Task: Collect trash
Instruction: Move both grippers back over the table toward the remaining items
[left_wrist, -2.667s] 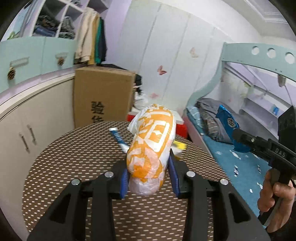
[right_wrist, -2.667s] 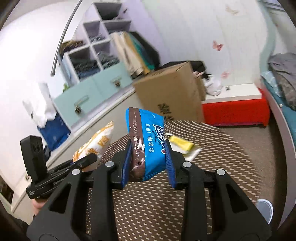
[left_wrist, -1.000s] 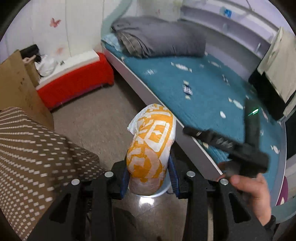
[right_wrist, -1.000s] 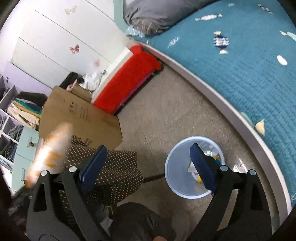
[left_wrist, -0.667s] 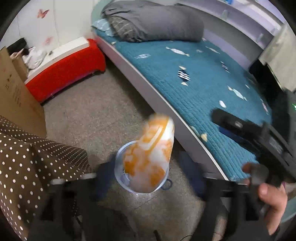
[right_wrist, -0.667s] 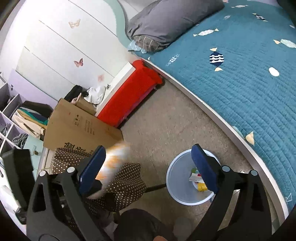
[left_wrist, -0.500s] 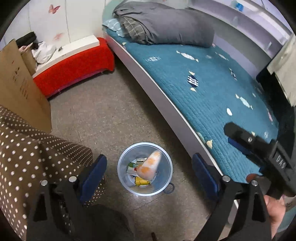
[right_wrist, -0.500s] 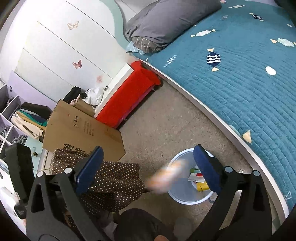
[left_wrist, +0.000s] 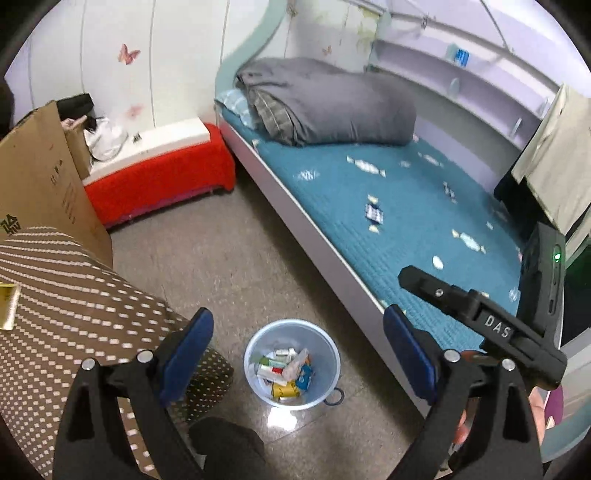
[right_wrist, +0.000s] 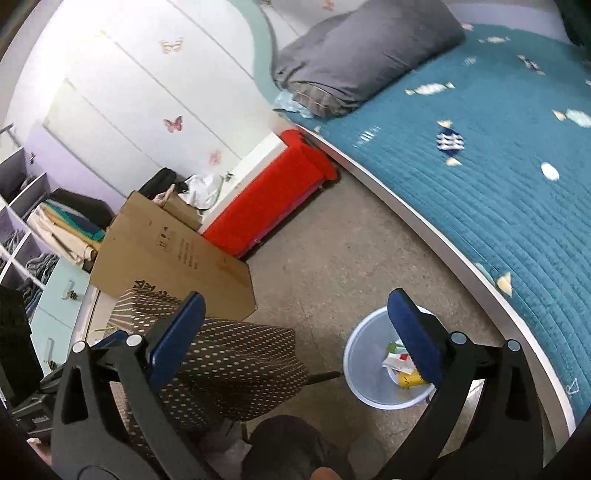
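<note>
Both tongs stand released, jaws spread wide with nothing between the blue pads. From the left wrist, the left gripper (left_wrist: 295, 345) frames a pale blue bin (left_wrist: 325, 384) on the speckled floor (left_wrist: 229, 266), and this view looks almost straight down into it: the trash (left_wrist: 286, 369) lies heaped at the bottom, wrappers and small packets in white, green, yellow and blue. That same view catches the right gripper's black body from the side, marked with letters, with a hand (left_wrist: 535, 417) beneath it, against the teal bedspread (left_wrist: 406, 206).

From the right wrist, the right gripper (right_wrist: 295, 332) sees the bin (right_wrist: 364, 373) more from the side, partly behind its right-hand finger, so only a few scraps (right_wrist: 399, 363) inside show. This view gives what the other lacks: shelves of folded clothes (right_wrist: 62, 225) at the far left and pale green drawers (right_wrist: 59, 299) below them.

Both views share a brown dotted tablecloth (left_wrist: 74, 295) just beside the bin, a cardboard box (right_wrist: 166, 258) behind it, a red bench (left_wrist: 155, 188) against the wall, and a grey quilt (left_wrist: 332, 107) folded at the head of the bed. Only the left wrist shows a yellow packet (left_wrist: 7, 306) lying on the tablecloth at the picture's edge.
</note>
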